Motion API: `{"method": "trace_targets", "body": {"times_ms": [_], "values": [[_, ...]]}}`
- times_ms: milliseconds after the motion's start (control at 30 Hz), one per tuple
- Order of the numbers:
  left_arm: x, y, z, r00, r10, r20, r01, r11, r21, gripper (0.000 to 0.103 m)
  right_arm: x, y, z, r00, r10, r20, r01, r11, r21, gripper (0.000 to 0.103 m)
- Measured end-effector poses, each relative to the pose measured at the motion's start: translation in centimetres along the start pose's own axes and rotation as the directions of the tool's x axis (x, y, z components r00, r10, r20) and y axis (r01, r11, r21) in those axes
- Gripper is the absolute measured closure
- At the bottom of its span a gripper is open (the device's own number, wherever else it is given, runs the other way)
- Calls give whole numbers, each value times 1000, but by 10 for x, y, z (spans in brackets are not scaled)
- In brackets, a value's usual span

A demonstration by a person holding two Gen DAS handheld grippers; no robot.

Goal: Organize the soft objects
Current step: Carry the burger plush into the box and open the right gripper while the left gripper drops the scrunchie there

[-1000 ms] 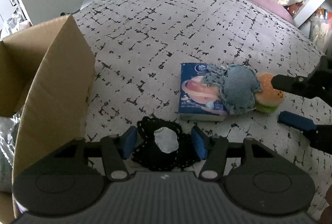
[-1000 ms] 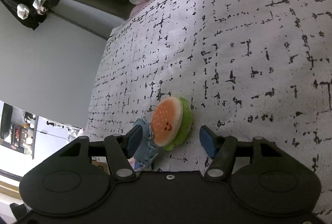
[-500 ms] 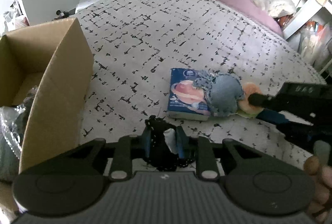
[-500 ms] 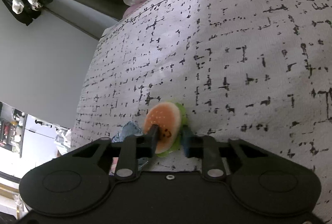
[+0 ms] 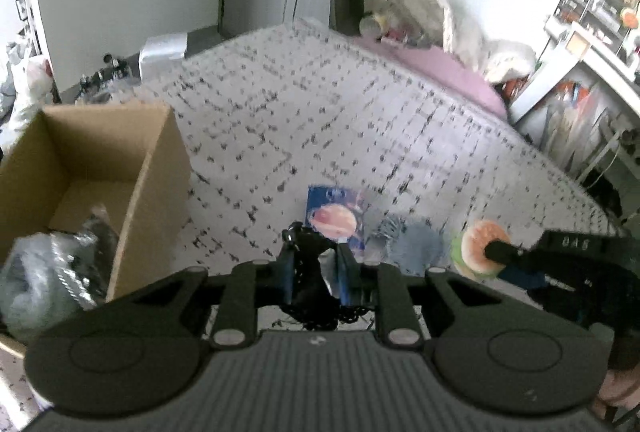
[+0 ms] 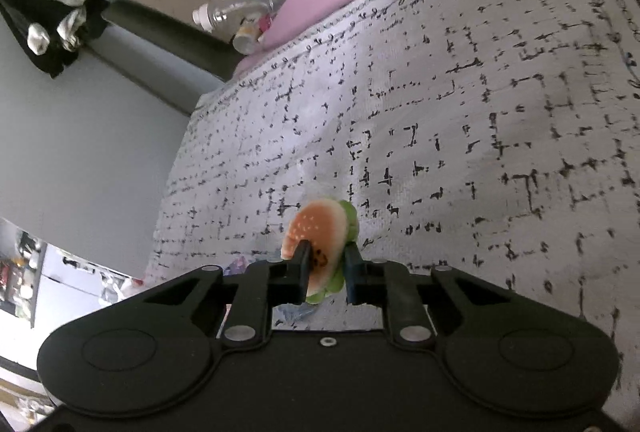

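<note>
My left gripper (image 5: 315, 272) is shut on a black crocheted piece (image 5: 308, 292) with a white patch and holds it above the bed. My right gripper (image 6: 326, 272) is shut on a plush hamburger (image 6: 320, 232) and holds it lifted off the bed; the hamburger (image 5: 478, 248) and the right gripper (image 5: 520, 260) also show at the right of the left wrist view. A grey-blue knitted piece (image 5: 412, 244) and a blue tissue pack (image 5: 334, 220) lie on the patterned bedspread (image 5: 320, 135). An open cardboard box (image 5: 96, 167) stands at the left.
The box holds a grey plastic-wrapped bundle (image 5: 44, 272). A pink pillow (image 5: 432, 67), bottles (image 6: 236, 11) and clutter sit at the head of the bed. White shelves (image 5: 584, 71) stand to the right. The bedspread (image 6: 480, 119) stretches beyond the hamburger.
Both grippers closed, the left on the black crocheted piece and the right on the hamburger. Both have since lifted their objects off the bed. The left view now shows more of the box.
</note>
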State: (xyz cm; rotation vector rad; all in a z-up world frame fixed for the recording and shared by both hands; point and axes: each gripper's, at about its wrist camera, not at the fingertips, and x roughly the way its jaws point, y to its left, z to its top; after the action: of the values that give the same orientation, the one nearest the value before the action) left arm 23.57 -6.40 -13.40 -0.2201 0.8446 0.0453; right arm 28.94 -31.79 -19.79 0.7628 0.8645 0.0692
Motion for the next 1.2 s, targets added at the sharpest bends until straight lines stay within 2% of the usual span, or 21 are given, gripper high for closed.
{"method": "trace_targets", "body": {"times_ms": [167,267,600,867,1200], "values": [[-28,7,11,998,-13,61,14,1000,-20,83,-25,7,-6,999,34,23,-35,999,15,86],[-43,10,16,996,-21,89,24,999,-28,83,-40,23,-13,999,32,39,-30,998,-48,86],[-81,31,22,989,-70,131,76,996,-43,83,-88,54,-28,992,69,102,-57,991,-117,86],[-104,52,26,981,-101,167,112,992,-57,83,-109,77,-41,987,95,127,-73,984,-165,86],[-117,81,30,973,-140,183,161,982,-103,83,-112,106,-58,986,97,134,-66,974,-217,86]]}}
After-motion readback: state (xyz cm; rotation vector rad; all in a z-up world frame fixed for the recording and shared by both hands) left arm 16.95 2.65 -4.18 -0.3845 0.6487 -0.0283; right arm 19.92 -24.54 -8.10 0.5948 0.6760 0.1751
